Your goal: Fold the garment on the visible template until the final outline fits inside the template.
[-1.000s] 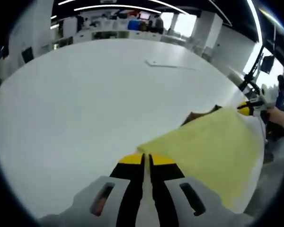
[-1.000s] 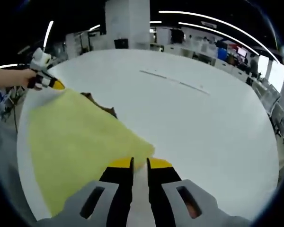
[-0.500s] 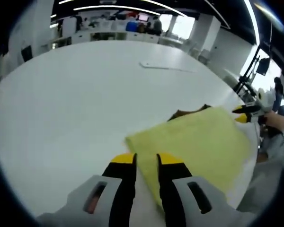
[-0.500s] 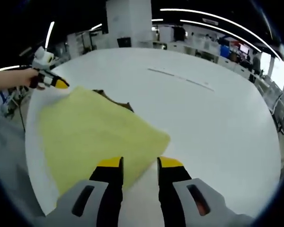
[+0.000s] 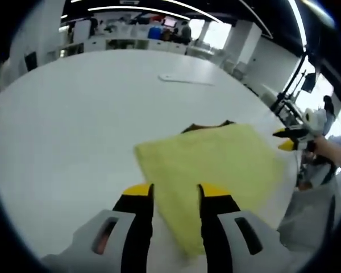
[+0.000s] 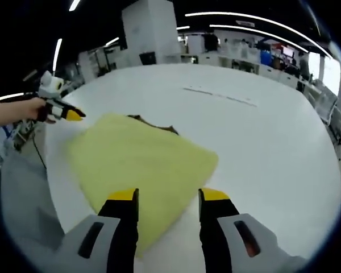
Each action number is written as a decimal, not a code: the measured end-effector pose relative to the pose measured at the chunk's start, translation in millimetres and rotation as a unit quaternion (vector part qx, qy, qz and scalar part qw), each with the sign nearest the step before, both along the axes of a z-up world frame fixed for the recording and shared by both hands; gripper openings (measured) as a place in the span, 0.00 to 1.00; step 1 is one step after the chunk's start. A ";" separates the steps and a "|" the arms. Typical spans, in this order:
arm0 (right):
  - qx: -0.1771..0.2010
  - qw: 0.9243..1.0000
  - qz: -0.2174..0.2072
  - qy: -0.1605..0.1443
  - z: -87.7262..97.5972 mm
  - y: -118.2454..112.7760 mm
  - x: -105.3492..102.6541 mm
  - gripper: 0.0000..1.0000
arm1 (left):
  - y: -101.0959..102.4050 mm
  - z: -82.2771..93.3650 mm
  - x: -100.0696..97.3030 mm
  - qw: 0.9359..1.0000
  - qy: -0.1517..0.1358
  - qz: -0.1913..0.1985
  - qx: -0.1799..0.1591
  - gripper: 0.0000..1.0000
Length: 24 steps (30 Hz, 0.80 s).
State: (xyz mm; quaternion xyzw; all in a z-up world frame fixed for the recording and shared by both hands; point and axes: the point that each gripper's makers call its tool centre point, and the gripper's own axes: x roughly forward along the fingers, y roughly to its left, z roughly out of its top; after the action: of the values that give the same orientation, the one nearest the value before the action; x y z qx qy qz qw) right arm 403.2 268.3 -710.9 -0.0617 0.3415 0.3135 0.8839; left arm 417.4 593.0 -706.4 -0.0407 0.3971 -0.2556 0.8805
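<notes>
Garment (image 5: 207, 162) yellow, folded flat on white table (image 5: 74, 125), both claws (image 5: 171, 196) (image 6: 166, 200) apart, gripping nothing.

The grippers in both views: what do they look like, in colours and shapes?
Each gripper, left and right, has two black fingers with yellow tips, rising from pale grey bodies with dark oval slots. Seen from the right gripper view, the left gripper shows a white part behind its black and yellow jaws, and a hand holds it.

Both views look down and forward, near the white table (image 5: 74, 114). They share the yellow garment (image 5: 210, 165), each seeing the other gripper at opposite edges.
</notes>
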 end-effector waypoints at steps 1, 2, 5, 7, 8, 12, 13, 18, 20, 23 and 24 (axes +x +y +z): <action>0.001 1.000 0.000 0.001 1.0 0.3 -3.0 0.47 | -1.3 2.1 -3.4 1.000 -0.001 -0.001 -0.001 0.31; 0.003 1.000 -0.001 0.003 1.8 0.4 -5.7 0.49 | -2.7 4.6 -8.2 1.000 -0.002 -0.003 -0.004 0.32; 0.007 1.000 -0.002 0.007 5.0 1.4 -15.9 0.54 | -5.2 8.3 -17.7 1.000 -0.001 -0.007 -0.009 0.35; 0.010 1.000 -0.003 0.010 6.7 1.9 -22.9 0.57 | -6.7 10.0 -26.0 1.000 0.001 -0.012 -0.012 0.38; 0.011 1.000 -0.002 0.012 7.6 2.4 -27.2 0.58 | -7.1 10.5 -30.5 1.000 0.003 -0.014 -0.013 0.40; 0.012 1.000 0.000 0.015 10.5 2.3 -40.1 0.62 | -9.1 14.4 -45.7 1.000 0.005 -0.020 -0.019 0.44; 0.013 1.000 0.000 0.017 10.9 2.4 -42.5 0.63 | -9.4 15.3 -50.1 1.000 0.007 -0.022 -0.021 0.44; 0.015 1.000 0.001 0.020 15.6 2.3 -55.4 0.67 | -9.9 20.5 -66.9 0.999 0.009 -0.026 -0.029 0.51; 0.016 1.000 0.003 0.020 19.0 2.1 -60.2 0.69 | -11.7 23.3 -74.4 0.999 0.010 -0.033 -0.030 0.54; 0.017 1.000 0.004 0.019 24.9 1.5 -66.6 0.71 | -14.1 28.7 -83.5 0.999 0.009 -0.041 -0.032 0.58; 0.017 1.000 0.003 0.018 27.8 0.8 -69.5 0.72 | -14.8 31.1 -86.1 0.998 0.008 -0.043 -0.034 0.59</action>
State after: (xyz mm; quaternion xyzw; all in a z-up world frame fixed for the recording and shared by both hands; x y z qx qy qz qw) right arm 333.7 269.1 -683.1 -0.0421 0.3517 0.3234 0.8775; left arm 331.3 578.3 -675.3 -0.0555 0.3964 -0.3062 0.8638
